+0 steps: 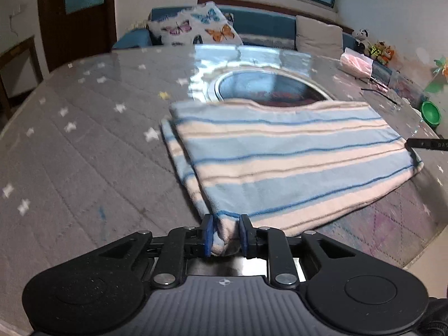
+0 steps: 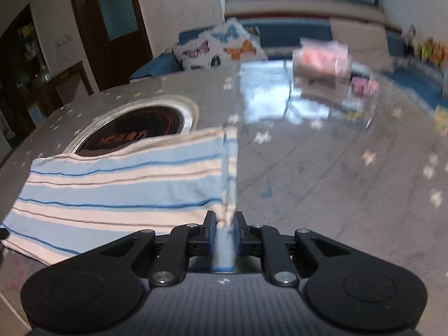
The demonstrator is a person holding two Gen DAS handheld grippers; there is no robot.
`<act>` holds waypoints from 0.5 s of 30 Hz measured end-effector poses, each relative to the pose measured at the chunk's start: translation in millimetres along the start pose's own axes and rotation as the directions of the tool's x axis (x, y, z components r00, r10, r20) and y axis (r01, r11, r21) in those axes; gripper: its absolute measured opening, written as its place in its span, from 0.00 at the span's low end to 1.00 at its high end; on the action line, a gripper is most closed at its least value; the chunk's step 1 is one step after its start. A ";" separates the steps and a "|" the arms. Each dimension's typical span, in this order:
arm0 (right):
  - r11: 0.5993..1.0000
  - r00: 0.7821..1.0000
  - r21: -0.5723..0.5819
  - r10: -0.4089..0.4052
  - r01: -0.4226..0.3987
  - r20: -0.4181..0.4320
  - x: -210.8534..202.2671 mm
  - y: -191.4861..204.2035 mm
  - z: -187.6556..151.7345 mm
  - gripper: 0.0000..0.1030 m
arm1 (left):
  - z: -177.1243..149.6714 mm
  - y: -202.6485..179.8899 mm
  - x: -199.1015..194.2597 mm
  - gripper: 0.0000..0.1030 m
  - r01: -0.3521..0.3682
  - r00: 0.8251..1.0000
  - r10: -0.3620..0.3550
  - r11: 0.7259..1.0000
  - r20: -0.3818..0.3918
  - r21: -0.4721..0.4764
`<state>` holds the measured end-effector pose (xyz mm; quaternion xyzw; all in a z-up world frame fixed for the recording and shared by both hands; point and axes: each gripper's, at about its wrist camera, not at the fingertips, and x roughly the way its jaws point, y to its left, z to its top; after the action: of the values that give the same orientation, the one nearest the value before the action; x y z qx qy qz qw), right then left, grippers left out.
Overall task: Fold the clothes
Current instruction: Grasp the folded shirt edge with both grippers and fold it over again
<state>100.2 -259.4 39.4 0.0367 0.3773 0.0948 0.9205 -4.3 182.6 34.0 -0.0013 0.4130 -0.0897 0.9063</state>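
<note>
Left wrist view: the left gripper [image 1: 225, 233] has its blue-padded jaws closed on a bunched near corner of the blue, cream and brown striped fleece garment [image 1: 291, 162], which lies folded flat on the grey star-patterned bench [image 1: 84, 145]. Only this view shows the garment's whole spread, its far edge overlapping the round steel-rimmed inset [image 1: 268, 89] in the bench, plus the green bowl [image 1: 431, 113] at the right edge and a black fingertip of the other tool touching the garment's right corner. Right wrist view: the right gripper [image 2: 224, 231] is clamped on the opposite near corner, a narrow strip of cloth running back between the jaws. Only here does the dark disc with orange lettering inside the inset show clearly, as does a blurred pink packet [image 2: 322, 56] at the far side. Both views share the butterfly-print cushion [image 1: 196, 26].
</note>
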 end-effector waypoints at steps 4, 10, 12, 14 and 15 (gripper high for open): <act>0.999 0.996 -0.045 0.032 -0.029 0.084 -10.8 10.7 13.8 0.13 | 16.5 2.4 -9.5 0.28 -0.040 0.997 0.040 0.999 0.059 0.000; 0.994 0.995 -0.080 0.074 -0.069 0.061 18.8 24.5 21.7 0.13 | 39.2 1.9 6.3 0.28 -0.041 0.994 0.042 0.999 0.100 -0.015; 0.996 0.997 -0.071 0.063 -0.059 0.047 27.5 20.7 19.5 0.13 | 44.1 2.9 17.1 0.28 -0.045 0.995 0.047 0.999 0.090 -0.025; 0.997 0.998 -0.058 0.047 -0.046 0.029 36.2 15.2 18.1 0.12 | 48.4 5.3 29.2 0.28 -0.044 0.996 0.047 0.998 0.077 -0.034; 0.998 0.999 -0.056 0.044 -0.042 0.020 39.7 13.4 17.7 0.12 | 50.0 6.5 34.4 0.28 -0.050 0.996 0.052 0.998 0.071 -0.032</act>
<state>138.3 -238.2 26.7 0.0205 0.3638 0.1245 0.9229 56.3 179.8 40.7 -0.0077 0.3813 -0.0604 0.9224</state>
